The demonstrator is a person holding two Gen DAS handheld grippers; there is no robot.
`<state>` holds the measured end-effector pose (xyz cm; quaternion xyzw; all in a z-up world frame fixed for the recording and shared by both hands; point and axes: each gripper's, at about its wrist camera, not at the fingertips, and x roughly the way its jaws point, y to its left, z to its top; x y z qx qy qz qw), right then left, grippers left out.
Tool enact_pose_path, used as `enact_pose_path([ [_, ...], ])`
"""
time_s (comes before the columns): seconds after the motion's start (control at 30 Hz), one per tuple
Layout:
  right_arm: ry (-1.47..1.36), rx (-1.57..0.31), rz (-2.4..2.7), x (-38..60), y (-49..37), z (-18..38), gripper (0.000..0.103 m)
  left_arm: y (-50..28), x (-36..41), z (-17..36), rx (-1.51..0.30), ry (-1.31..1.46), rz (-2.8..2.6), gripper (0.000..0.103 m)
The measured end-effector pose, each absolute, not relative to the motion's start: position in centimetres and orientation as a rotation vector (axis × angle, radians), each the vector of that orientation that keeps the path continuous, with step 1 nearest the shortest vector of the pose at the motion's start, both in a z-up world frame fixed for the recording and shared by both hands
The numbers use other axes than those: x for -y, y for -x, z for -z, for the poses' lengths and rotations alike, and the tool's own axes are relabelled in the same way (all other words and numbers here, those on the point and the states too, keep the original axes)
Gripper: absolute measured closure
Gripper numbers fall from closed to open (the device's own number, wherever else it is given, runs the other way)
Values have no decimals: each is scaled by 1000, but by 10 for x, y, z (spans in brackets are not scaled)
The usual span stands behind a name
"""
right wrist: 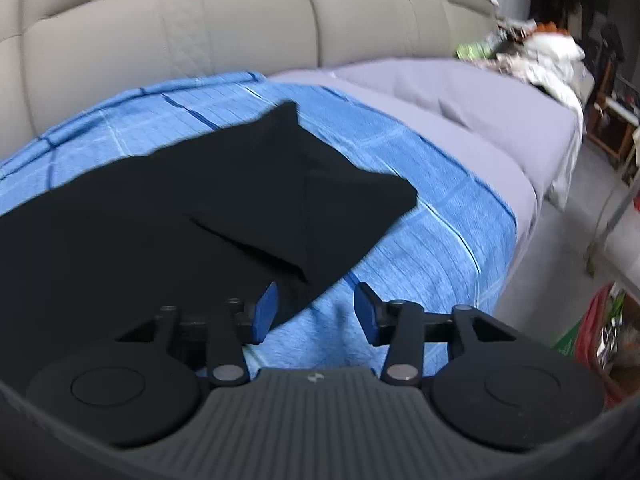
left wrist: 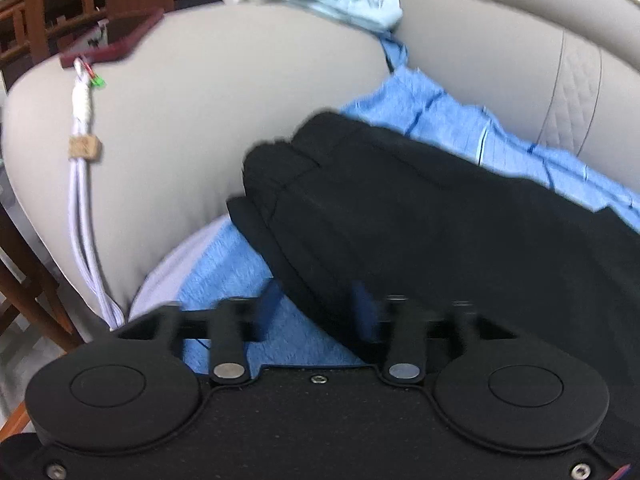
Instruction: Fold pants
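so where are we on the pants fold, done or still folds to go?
Partly done. The black pants lie on the blue blanket with a layer already doubled over at the leg end. In hand: nothing. The right gripper stands open at the cloth's near edge, and the left gripper looks open too, over the edge near the waistband end. Left: the pants still run long across the blanket, so probably at least one more fold.
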<state>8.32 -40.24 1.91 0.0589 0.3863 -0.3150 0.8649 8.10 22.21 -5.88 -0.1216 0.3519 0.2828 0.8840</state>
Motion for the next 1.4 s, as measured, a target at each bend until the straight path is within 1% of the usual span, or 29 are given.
enact_pose_path([
  [0.07,-95,-777,622,387,-86,-27,35,-78,-219,51,-686,229,-575,52],
  [0.1,-80,-757,594,378,-88,-30,31,-78,-217,47,-667,215,-565,46],
  [0.13,-61,-737,553,365,-92,-33,28,-79,-216,45,-652,203,-554,38],
  [0.2,-31,-705,454,336,-103,-36,25,-85,-215,41,-628,190,-539,30],
  [0.3,3,-684,278,289,-119,-32,21,-96,-220,40,-615,220,-540,30],
  [0.5,91,-677,-79,178,-137,-6,21,-105,-250,44,-579,340,-527,30],
  [0.67,143,-645,-333,98,-131,10,19,-110,-271,55,-591,365,-556,26],
  [0.8,204,-622,-430,50,-126,21,18,-114,-281,67,-616,383,-578,22],
  [0.93,252,-627,-469,27,-120,31,18,-116,-288,80,-644,388,-591,22],
  [0.97,262,-635,-473,21,-119,35,18,-116,-290,83,-649,391,-590,23],
  [1.07,289,-610,-475,18,-111,42,15,-113,-291,91,-662,392,-599,37],
  [1.13,286,-602,-478,21,-103,43,15,-109,-288,92,-647,358,-614,59],
  [1.2,285,-602,-484,22,-98,43,15,-104,-283,89,-620,315,-619,74],
  [1.23,286,-602,-486,21,-96,44,15,-102,-281,86,-613,302,-615,79],
  [1.4,277,-612,-490,22,-91,43,15,-92,-274,83,-614,266,-610,88],
])
